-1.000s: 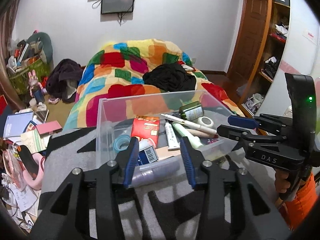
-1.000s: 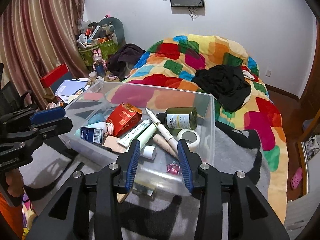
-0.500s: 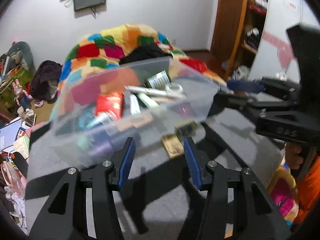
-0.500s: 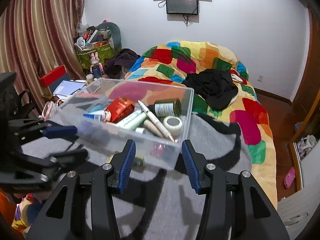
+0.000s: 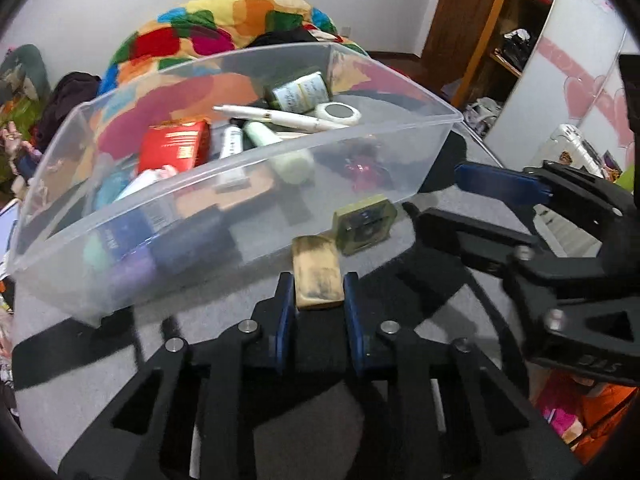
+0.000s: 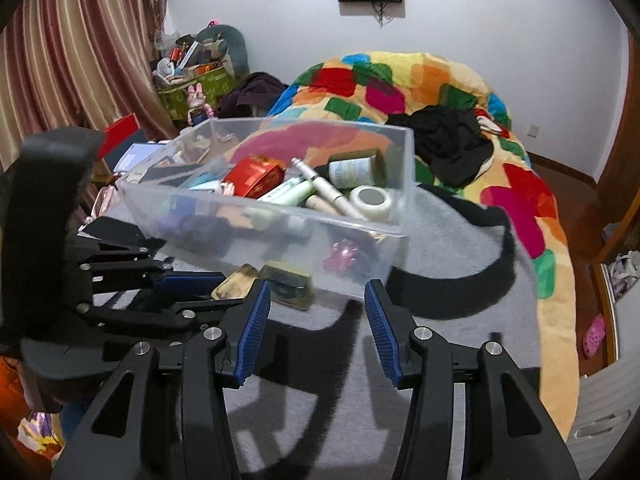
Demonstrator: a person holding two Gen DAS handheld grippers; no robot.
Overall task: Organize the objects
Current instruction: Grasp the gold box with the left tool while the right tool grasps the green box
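- The left gripper [image 5: 319, 286] has just been closing, and its blue pads now clasp a small yellowish bar [image 5: 318, 274] from both sides; the bar lies on the grey blanket [image 5: 120, 344] just outside the near wall of the clear bin [image 5: 248, 160].
- The right gripper [image 6: 317, 324] hangs with its fingers spread and nothing between them, at about 3 o'clock of the bar in the left wrist view.
- The bar's long axis runs from 6 to 12 o'clock in the left wrist view, in line with the fingers, and its far end points at the bin wall; the pads press on its two long sides.
- A square greenish box [image 5: 365, 224] sits at 1 o'clock of the bar, touching or nearly touching its far corner and leaning on the bin.
- To do this step well, I judge the lift should go straight up first, so the bar clears the bin's rim and does not drag the square box along.
- The grip looks to sit near the bar's near end, so a firm squeeze and a slow carry should keep the far end from drooping.
- Release it over a bare spot in the bin, away from the white pen [image 5: 276, 114] lying across the other things.
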